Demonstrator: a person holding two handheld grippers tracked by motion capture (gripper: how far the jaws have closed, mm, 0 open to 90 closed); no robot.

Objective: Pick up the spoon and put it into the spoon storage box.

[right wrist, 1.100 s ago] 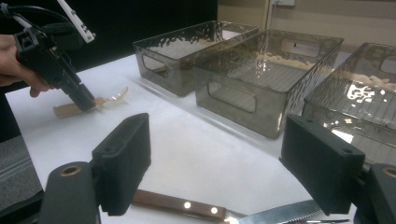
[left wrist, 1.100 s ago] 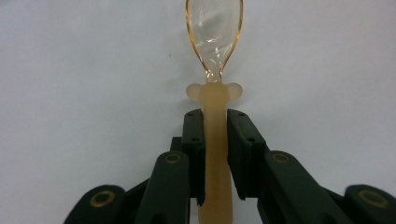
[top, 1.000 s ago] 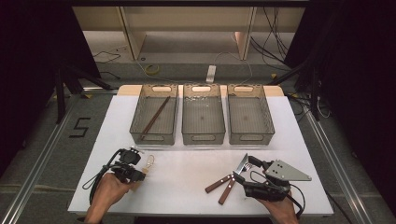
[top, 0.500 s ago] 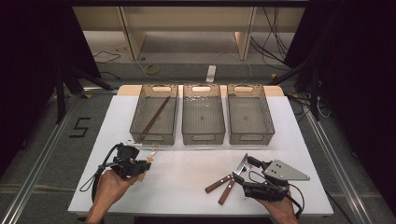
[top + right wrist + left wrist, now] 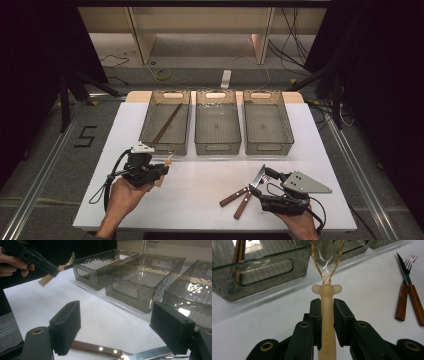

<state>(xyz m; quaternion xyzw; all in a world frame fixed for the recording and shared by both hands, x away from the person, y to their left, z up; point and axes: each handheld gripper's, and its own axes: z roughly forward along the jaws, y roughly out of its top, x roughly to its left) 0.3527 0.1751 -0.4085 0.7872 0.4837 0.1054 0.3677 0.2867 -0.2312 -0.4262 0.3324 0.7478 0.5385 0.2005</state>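
While left bin (image 5: 167, 131) holds chopstick (image 5: 166, 123) | left gripper (image 5: 159, 169) grips spoon (image 5: 327, 290)

Lab: blackout curtains (image 5: 40, 55), floor cables (image 5: 295, 30), railed table (image 5: 320, 150).

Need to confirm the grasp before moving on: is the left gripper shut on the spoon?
Shut. The left gripper clamps the spoon by its cream handle, both jaws pressed against it.

Black left tool (image 5: 327, 322) has ribbed pads, brass-ringed screw holes, trailing cable.
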